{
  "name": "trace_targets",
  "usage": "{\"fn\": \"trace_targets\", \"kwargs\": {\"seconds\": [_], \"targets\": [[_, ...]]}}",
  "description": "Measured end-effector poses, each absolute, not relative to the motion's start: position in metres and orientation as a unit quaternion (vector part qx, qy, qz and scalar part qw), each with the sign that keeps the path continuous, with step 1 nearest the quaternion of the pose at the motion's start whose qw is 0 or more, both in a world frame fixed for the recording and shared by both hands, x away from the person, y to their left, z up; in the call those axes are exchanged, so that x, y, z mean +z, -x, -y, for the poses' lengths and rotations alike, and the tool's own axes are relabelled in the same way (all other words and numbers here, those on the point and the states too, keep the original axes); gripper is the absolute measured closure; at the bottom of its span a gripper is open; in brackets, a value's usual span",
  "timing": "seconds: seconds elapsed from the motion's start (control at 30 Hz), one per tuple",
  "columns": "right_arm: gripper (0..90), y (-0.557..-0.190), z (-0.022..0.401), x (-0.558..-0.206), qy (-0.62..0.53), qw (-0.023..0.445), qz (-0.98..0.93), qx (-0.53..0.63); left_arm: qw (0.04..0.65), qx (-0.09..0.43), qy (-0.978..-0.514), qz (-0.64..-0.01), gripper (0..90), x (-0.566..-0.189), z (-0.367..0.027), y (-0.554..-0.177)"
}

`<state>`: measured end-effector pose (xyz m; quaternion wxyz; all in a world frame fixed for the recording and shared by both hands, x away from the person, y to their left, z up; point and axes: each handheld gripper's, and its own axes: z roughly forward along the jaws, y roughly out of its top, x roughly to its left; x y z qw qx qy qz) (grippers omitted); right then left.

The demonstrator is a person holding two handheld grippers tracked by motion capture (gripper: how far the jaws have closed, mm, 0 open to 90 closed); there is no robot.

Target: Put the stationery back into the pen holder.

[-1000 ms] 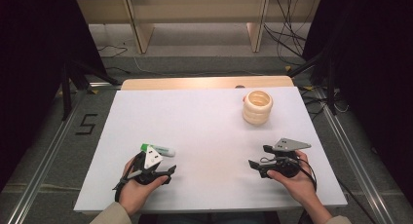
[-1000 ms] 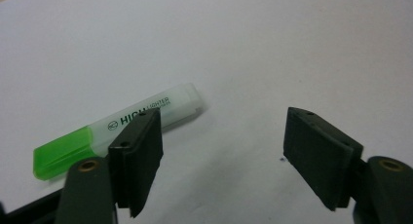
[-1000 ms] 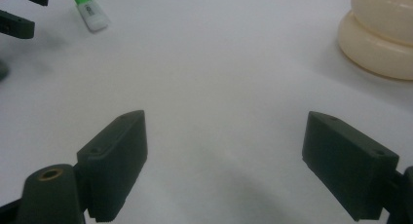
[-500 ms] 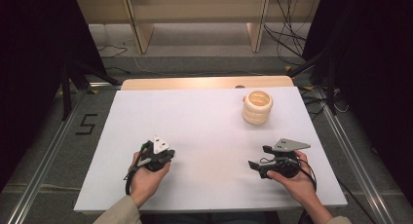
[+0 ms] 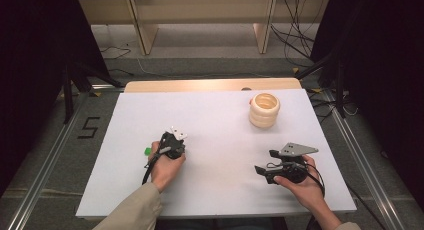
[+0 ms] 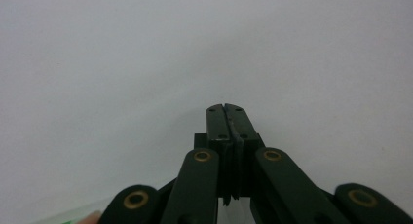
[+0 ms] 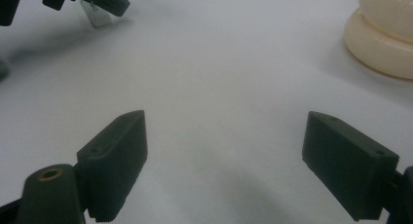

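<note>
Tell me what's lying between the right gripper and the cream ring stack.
Nothing: in the high view, bare white table separates the right gripper from the ring stack.

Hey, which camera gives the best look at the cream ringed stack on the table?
The high view: the whole cream ringed stack stands upright at the table's far right, open top visible. The right gripper view catches only its lower rings at the upper right edge. The left gripper view faces bare table.
</note>
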<state>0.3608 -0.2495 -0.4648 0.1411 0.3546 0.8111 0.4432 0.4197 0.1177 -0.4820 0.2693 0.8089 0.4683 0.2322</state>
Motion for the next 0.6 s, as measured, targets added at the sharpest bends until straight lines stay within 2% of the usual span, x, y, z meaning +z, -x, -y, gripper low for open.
{"fn": "trace_targets", "kwargs": {"seconds": [0.6], "targets": [[17.3,-0.3603,0.2498,-0.4648,-0.354,0.14,-0.812,0.443,0.247,0.232,-0.821,-0.46,89.8,-0.484,-0.1169,-0.4161]]}}
